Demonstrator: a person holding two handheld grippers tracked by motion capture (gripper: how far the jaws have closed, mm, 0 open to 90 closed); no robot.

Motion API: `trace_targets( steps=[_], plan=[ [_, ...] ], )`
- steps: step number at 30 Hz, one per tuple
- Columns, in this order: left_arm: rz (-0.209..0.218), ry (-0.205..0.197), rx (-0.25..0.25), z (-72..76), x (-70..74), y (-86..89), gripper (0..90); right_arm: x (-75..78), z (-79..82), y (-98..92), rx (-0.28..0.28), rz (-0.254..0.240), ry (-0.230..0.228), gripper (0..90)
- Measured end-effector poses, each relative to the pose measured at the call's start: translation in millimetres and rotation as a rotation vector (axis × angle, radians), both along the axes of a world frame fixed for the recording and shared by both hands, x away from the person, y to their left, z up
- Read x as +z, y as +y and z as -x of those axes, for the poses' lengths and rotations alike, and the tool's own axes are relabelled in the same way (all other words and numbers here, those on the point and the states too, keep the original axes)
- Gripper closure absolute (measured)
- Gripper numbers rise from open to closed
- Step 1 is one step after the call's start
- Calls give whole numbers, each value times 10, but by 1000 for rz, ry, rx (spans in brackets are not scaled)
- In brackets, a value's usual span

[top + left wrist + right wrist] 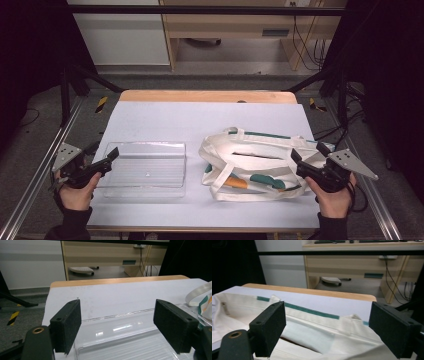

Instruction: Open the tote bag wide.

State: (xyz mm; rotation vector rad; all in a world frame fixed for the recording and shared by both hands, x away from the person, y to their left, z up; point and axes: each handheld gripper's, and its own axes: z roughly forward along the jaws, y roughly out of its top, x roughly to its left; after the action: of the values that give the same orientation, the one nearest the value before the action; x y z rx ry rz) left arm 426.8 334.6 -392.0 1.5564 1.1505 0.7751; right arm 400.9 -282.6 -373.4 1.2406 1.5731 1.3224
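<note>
A cream tote bag (250, 162) with green and orange print lies flat on the right half of the table, its straps looped toward the left. A clear plastic tray (145, 170) sits on the left half. My left gripper (107, 159) hovers at the tray's left edge, jaws wide open and empty; the left gripper view looks over the tray (117, 337) between the pads. My right gripper (306, 159) is at the bag's right end, open with nothing gripped, and the right gripper view has the bag's open mouth (312, 335) just below the jaws.
A pale blue mat (200, 120) covers the table, with a wooden strip (207, 96) along the far edge. Black frame bars and metal rails run along both sides. A desk and cables stand beyond the table.
</note>
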Motion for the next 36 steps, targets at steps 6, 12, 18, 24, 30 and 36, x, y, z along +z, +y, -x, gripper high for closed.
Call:
trace_targets(
  steps=[6,12,18,24,30,36],
  plan=[
    [-20,4,-25,26,-10,-122,222,20,-7,223,56,18,7,166],
    [-17,7,-43,48,5,-179,227,-25,-60,572,133,52,35,197],
    [-19,12,-52,56,10,-246,237,-91,-103,921,224,72,58,269],
    [-28,13,-63,67,15,-297,239,-189,-143,1146,272,103,85,334],
    [-33,14,-61,67,10,-330,239,-329,-181,1367,328,127,124,375],
    [-35,20,-63,58,-5,-352,239,-400,-196,1534,351,150,124,374]
  ],
)
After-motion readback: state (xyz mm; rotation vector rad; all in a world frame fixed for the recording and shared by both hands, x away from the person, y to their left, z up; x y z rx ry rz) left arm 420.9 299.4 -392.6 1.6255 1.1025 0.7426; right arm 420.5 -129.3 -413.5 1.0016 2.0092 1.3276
